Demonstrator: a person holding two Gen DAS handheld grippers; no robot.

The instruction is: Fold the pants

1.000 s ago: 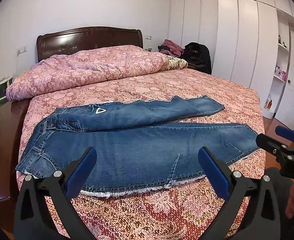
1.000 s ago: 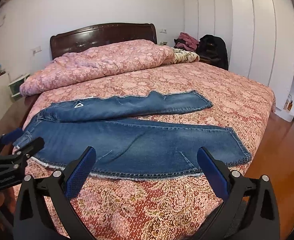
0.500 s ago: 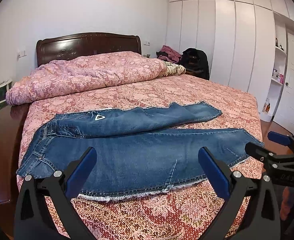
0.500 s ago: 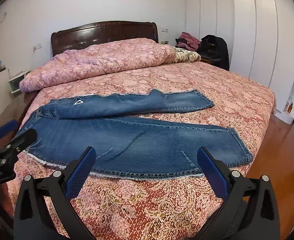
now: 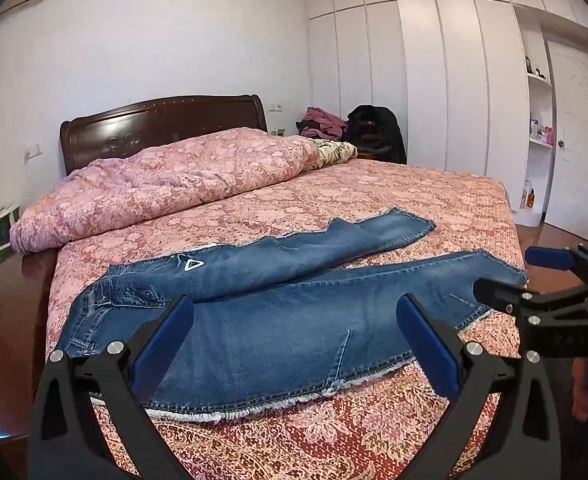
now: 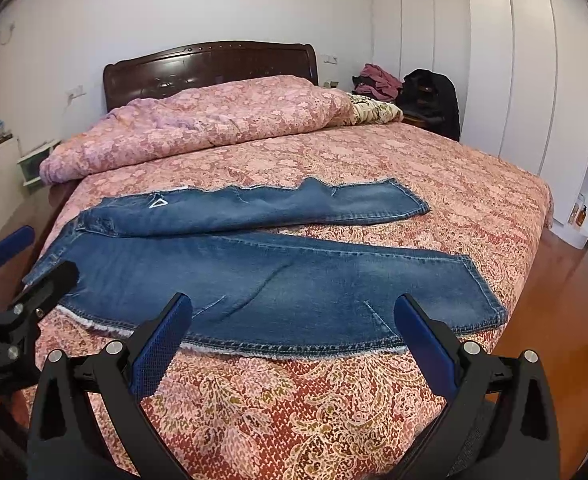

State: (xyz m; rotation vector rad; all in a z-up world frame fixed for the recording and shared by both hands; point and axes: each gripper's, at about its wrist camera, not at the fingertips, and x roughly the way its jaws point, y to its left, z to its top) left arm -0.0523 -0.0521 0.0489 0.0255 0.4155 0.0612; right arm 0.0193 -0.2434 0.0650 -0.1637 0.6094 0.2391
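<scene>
Blue jeans (image 5: 278,320) lie spread flat across the near part of a bed (image 5: 434,200) covered with a pink-and-red patterned bedspread, the waistband at 9 o'clock and the two leg hems at 3 o'clock. The far leg (image 6: 262,208) angles away from the near leg (image 6: 286,292), so the hems sit apart; a white triangle mark (image 5: 193,265) shows on the far leg close to the waist. The frayed lower edge of the near leg runs just inside the bed's near edge.

The left gripper (image 5: 294,340) hangs above the near edge of the jeans, its blue-padded fingers (image 5: 162,344) spread wide and holding nothing. The right gripper (image 6: 292,340) hangs likewise toward the hem end, fingers (image 6: 426,344) wide apart and empty; seen from the left wrist view, it sits at 3 o'clock, beside the near hem. Neither touches the cloth.

At 12 o'clock a rolled pink quilt (image 5: 166,188) lies against a dark wooden headboard (image 5: 162,120). White wardrobe doors (image 5: 434,80) fill the wall at 2 o'clock.
</scene>
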